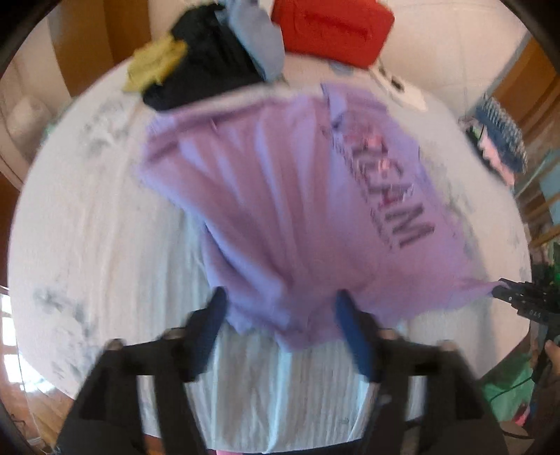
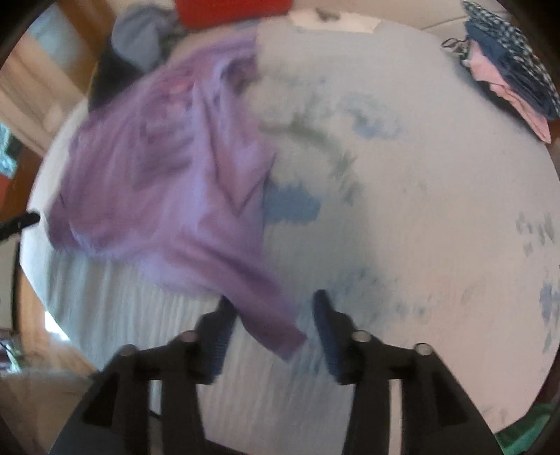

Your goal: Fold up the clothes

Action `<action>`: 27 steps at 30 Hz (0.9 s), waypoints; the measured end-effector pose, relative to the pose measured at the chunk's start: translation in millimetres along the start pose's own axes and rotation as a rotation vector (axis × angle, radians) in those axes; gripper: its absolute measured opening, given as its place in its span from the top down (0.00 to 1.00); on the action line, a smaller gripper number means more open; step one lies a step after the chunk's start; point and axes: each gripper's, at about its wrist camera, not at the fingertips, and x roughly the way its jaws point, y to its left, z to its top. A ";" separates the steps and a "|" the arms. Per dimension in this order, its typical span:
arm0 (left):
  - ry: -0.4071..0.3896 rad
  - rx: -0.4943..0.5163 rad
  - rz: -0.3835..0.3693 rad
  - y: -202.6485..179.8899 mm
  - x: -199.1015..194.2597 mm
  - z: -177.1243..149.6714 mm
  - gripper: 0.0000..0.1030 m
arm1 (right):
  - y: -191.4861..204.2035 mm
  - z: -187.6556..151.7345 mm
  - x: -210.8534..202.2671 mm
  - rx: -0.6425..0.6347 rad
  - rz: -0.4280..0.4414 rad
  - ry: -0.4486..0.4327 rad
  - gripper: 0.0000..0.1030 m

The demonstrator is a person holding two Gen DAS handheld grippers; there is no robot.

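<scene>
Crowding bed's [image 1: 87,217] far edge: dark clothes pile [image 1: 210,59], red bag [image 1: 332,31]; both tools agape over lilac shirt [image 1: 280,196].

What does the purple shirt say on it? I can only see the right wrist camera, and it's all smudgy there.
Observer: The left wrist view shows dark letters across the purple shirt. They are blurred, but they look like TEAM.
Operator: Is anything yellow in the clothes pile?
Observer: Yes, a yellow cloth lies beside a black garment at the far side.
Operator: Is the left gripper pinching the shirt?
Observer: No. Its jaws stand apart, and the shirt's edge hangs loose between them.
</scene>
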 end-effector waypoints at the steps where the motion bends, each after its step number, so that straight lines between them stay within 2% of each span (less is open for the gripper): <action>1: -0.019 -0.009 0.004 4.8 -4.8 8.2 0.30 | -2.7 8.3 -8.1 0.017 0.016 -0.035 0.45; 3: -0.044 -0.025 0.030 13.9 -4.6 28.2 0.30 | -6.0 28.4 -22.9 0.050 0.031 -0.115 0.40; 7: -0.059 -0.073 0.107 39.2 24.2 75.2 0.30 | -14.6 70.9 -46.9 0.138 0.054 -0.264 0.36; 10: -0.051 -0.098 0.159 56.3 54.7 103.1 0.30 | -15.1 107.6 -39.8 0.174 0.041 -0.294 0.32; 12: -0.038 -0.103 0.200 65.0 75.4 116.8 0.30 | -14.5 133.2 -19.3 0.175 0.049 -0.265 0.32; 15: -0.021 -0.089 0.231 72.7 99.5 129.8 0.30 | -6.8 172.9 35.5 0.177 0.076 -0.184 0.34; 19: 0.005 -0.080 0.234 80.6 123.9 142.3 0.30 | 11.4 208.0 86.4 0.122 0.015 -0.111 0.40; 22: 0.020 -0.086 0.220 82.9 132.6 142.5 0.30 | 24.5 219.3 109.9 0.020 -0.061 -0.075 0.40; 24: 0.029 -0.089 0.210 83.9 137.6 141.6 0.30 | 30.8 221.6 114.2 -0.059 -0.101 -0.085 0.40; 27: 0.037 -0.129 0.202 81.4 136.4 133.4 0.30 | 33.7 224.7 118.6 -0.150 -0.106 -0.098 0.39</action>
